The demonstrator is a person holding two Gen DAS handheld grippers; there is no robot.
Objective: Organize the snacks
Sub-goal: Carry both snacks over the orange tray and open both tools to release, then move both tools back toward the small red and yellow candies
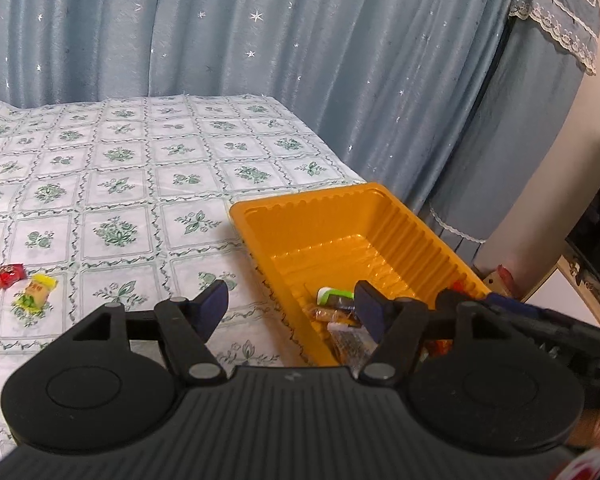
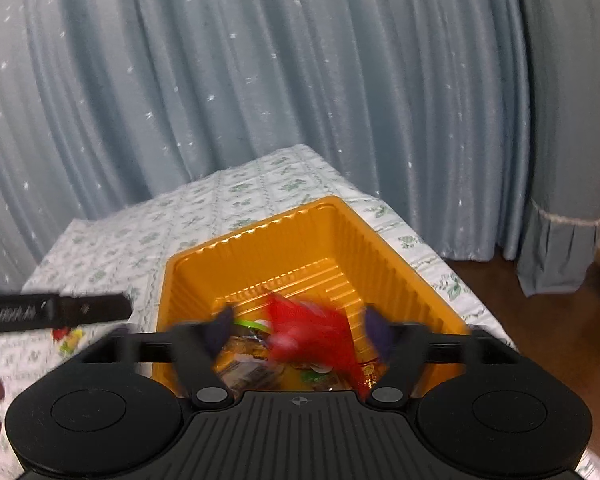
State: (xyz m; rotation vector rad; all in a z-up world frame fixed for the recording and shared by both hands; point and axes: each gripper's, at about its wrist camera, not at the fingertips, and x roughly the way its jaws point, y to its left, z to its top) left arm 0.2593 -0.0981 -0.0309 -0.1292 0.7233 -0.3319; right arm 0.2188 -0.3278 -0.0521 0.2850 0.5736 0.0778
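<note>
Jaws of the left gripper (image 1: 292,300) stand parted and empty in the left wrist view, one finger over the floral-patterned surface (image 1: 112,184), the other over the near end of the ribbed orange plastic tray (image 1: 320,208). Several wrapped snacks (image 1: 340,312) already lie in that tray; a red-wrapped candy (image 1: 9,275) and a yellow-and-green wrapped candy (image 1: 34,294) lie touching each other on the cloth, well apart from it. They look like the next picks: best to close on one wrapper alone. Open cloth lies between them and the tray.

From the right wrist view, the right gripper (image 2: 298,330) is spread wide above the tray, and a blurred red snack packet (image 2: 312,336) sits between the fingers, apparently released into it. The tray stands near the surface's right edge, so approaches should avoid nudging it outward.
</note>
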